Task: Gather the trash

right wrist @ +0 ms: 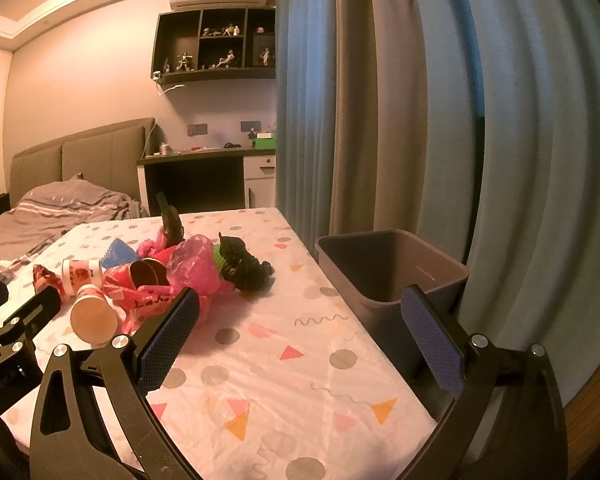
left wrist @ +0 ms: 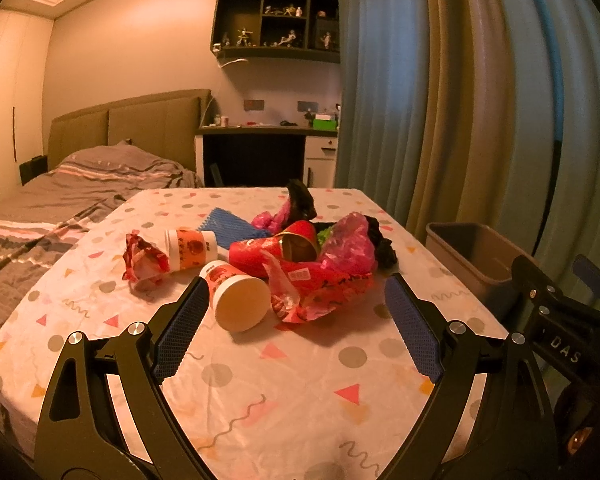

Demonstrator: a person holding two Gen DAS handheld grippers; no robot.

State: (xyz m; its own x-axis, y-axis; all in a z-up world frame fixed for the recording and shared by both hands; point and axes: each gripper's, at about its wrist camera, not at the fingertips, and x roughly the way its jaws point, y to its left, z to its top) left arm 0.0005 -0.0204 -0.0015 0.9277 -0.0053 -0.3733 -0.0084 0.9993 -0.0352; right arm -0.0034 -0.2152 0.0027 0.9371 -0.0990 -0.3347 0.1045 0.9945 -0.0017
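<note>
A pile of trash lies on the patterned tablecloth [left wrist: 300, 380]: a paper cup on its side [left wrist: 238, 298], a second cup [left wrist: 190, 248], a crumpled red wrapper [left wrist: 144, 262], a red tube [left wrist: 272, 250], pink plastic bags [left wrist: 348, 246], black bags [left wrist: 300, 200] and a blue mesh piece [left wrist: 232, 226]. My left gripper [left wrist: 296, 300] is open and empty, its fingers either side of the near cup and red wrapping. My right gripper [right wrist: 300, 316] is open and empty, above the table's right edge. The grey bin [right wrist: 392, 276] stands just right of the table; the pile also shows in the right wrist view [right wrist: 172, 276].
Blue and beige curtains [right wrist: 420, 120] hang close behind the bin. A bed [left wrist: 60, 200] lies to the left of the table. A desk [left wrist: 260, 148] and a wall shelf [left wrist: 276, 24] stand at the back. The right gripper's body shows at the left wrist view's right edge [left wrist: 560, 320].
</note>
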